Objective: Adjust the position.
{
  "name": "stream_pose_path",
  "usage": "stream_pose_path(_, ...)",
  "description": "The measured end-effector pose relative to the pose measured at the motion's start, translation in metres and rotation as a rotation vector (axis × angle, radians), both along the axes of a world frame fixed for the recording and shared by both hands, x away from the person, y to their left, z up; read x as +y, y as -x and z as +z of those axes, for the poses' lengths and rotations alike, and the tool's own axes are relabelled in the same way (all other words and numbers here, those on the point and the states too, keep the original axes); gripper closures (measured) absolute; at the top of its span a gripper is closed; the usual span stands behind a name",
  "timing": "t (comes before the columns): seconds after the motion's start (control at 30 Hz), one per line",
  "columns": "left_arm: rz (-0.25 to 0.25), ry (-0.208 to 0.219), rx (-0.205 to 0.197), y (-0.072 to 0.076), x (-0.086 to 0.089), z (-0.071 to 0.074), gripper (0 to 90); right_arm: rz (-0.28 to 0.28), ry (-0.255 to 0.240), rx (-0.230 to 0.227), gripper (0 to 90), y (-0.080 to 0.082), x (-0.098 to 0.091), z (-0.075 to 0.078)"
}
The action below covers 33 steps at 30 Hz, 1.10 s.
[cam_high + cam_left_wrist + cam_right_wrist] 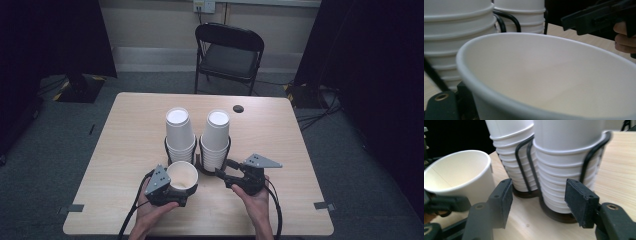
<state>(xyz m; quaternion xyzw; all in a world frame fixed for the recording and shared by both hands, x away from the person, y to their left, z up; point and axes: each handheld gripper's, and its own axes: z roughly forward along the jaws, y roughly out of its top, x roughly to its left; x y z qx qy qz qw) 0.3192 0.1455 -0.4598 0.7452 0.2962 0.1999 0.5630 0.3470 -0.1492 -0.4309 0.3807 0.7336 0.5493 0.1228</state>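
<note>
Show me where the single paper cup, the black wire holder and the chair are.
single paper cup [182, 175], high view, inner wall.
black wire holder [524, 157], right gripper view, upright wire.
chair [229, 59], high view, seat.

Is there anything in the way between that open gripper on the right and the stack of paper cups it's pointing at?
Nothing visible blocks it. The right gripper has open jaws aimed at the nearer cup stack, with bare table between. The stack's black wire holder wraps around its lower cups, leaving the upper cups free.
</note>
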Motion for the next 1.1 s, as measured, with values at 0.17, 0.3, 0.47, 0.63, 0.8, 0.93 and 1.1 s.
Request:
stream_pose_path(0.17,0.03,-0.003,-0.006,0.0,0.011,0.004,10.5,-0.064,-0.036,-0.057,34.9,0.006,-0.013,-0.004)
stream_pose_path(0.3,0.06,0.011,-0.002,-0.001,0.02,0.004,10.4,-0.116,-0.091,-0.078,33.1,0.008,-0.023,-0.008)
stream_pose_path(0.47,0.093,0.019,0.01,-0.004,0.034,0.003,10.5,-0.172,-0.08,-0.104,29.2,0.012,-0.031,-0.014)
stream_pose_path(0.63,0.123,0.037,0.012,-0.004,0.046,0.005,10.5,-0.158,-0.057,-0.079,20.3,0.015,-0.034,-0.021)
stream_pose_path(0.8,0.161,0.049,0.014,-0.008,0.057,0.006,10.5,-0.186,-0.032,-0.078,16.7,0.018,-0.038,-0.029)
stream_pose_path(0.93,0.194,0.06,0.018,-0.012,0.065,0.006,10.4,-0.217,-0.016,-0.083,16.5,0.02,-0.041,-0.033)
stream_pose_path(1.1,0.246,0.074,0.03,-0.019,0.075,0.008,10.4,-0.26,0.007,-0.11,14.0,0.023,-0.045,-0.039)
